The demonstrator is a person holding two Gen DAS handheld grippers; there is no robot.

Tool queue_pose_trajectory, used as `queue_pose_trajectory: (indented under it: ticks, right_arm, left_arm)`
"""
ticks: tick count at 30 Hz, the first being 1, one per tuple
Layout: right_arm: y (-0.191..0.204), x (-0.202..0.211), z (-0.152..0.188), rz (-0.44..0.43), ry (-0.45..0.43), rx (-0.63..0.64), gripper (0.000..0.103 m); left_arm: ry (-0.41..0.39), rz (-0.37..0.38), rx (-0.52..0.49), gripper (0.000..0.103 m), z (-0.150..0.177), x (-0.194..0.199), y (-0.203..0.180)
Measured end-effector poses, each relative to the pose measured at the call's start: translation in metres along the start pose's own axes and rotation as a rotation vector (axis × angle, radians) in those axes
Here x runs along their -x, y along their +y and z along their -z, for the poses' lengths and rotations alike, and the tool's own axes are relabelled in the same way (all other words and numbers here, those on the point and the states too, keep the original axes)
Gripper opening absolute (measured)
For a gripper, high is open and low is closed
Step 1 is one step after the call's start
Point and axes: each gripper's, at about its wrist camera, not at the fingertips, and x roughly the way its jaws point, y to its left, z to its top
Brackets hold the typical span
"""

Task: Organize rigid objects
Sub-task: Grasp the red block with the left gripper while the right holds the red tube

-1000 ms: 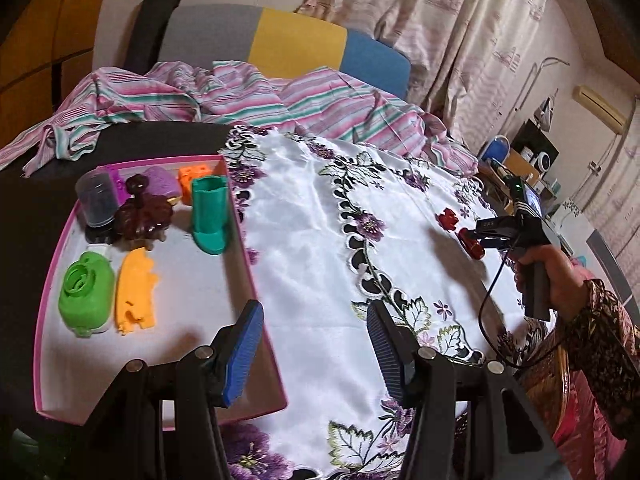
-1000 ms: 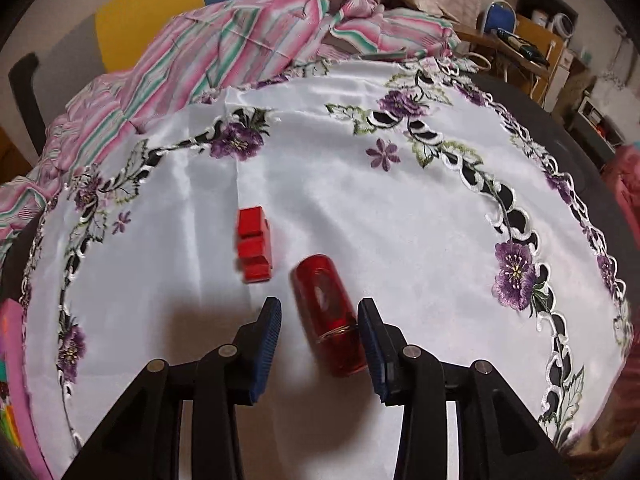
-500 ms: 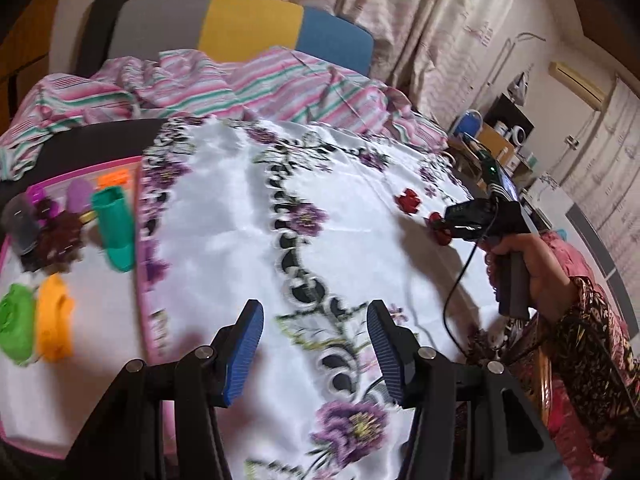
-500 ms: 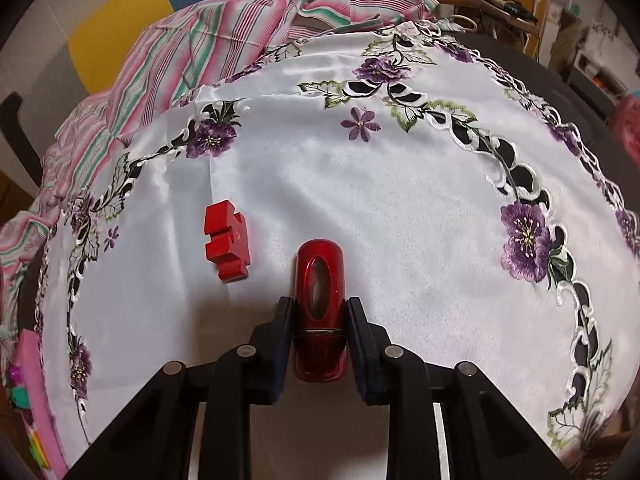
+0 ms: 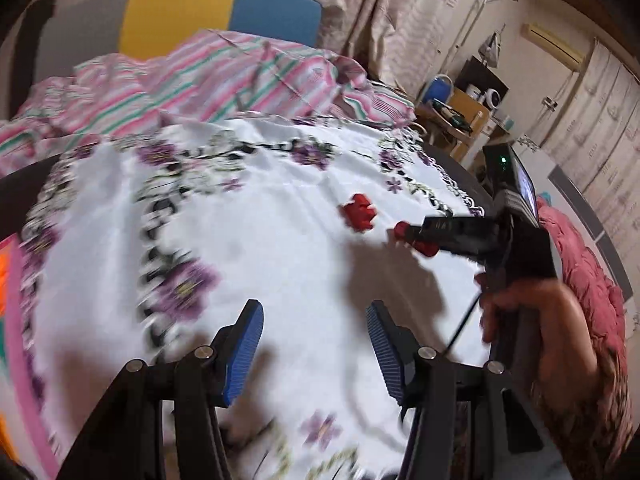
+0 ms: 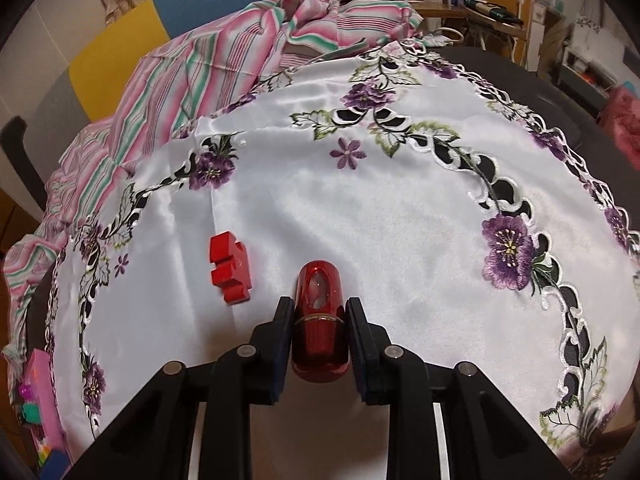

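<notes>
white satin cloth (image 6: 360,216) with purple embroidered flowers covers the dark counter (image 6: 532,80), and a pink-and-green striped fabric (image 6: 208,68) is bunched along the counter's far edge, in front of a grey, yellow and blue chair back (image 5: 180,16). the right hand-held gripper (image 6: 319,316) is clamped on a glossy red capsule-shaped object (image 6: 319,300), its two fingers pressed against the object's sides; the object lies lengthwise between them, rounded end pointing away, low over the cloth near the counter's near edge. whether it touches the cloth cannot be told. a red notched block (image 6: 230,266) lies on the cloth just beside it to the left, apart from it. a pink tray (image 6: 38,364) with small coloured pieces shows at the counter's left edge. the left hand-held gripper (image 5: 316,348) hovers over the cloth with its blue-padded fingers (image 5: 244,348) wide apart and nothing between them. its view is motion-blurred, and shows the person's right hand (image 5: 532,320) gripping the other tool's handle.
</notes>
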Motion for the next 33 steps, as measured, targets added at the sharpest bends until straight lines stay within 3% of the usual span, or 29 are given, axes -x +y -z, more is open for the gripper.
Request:
queue_pose_trajectory:
  ticks: [11, 19, 28, 30, 33]
  right_arm:
    - [-0.027, 0.005, -0.003, 0.014, -0.03, -0.136, 0.027]
    - [-0.025, 0.007, -0.004, 0.002, -0.039, -0.145, 0.027]
    - [-0.039, 0.009, -0.003, 0.009, -0.051, -0.21, 0.027]
    - [-0.038, 0.007, -0.003, 0.008, -0.046, -0.209, 0.027]
    - [-0.036, 0.006, -0.003, 0.003, -0.04, -0.201, 0.027]
  left_arm:
    - [0.07, -0.006, -0.06, 0.06, -0.064, -0.094, -0.039]
    - [0.117, 0.007, -0.065, 0.059, -0.078, -0.136, -0.053]
    - [0.127, -0.042, -0.132, 0.058, -0.093, -0.169, -0.065]
    - [0.139, -0.032, -0.132, 0.046, -0.092, -0.174, -0.064]
    - [0.148, -0.035, -0.145, 0.035, -0.087, -0.177, -0.061]
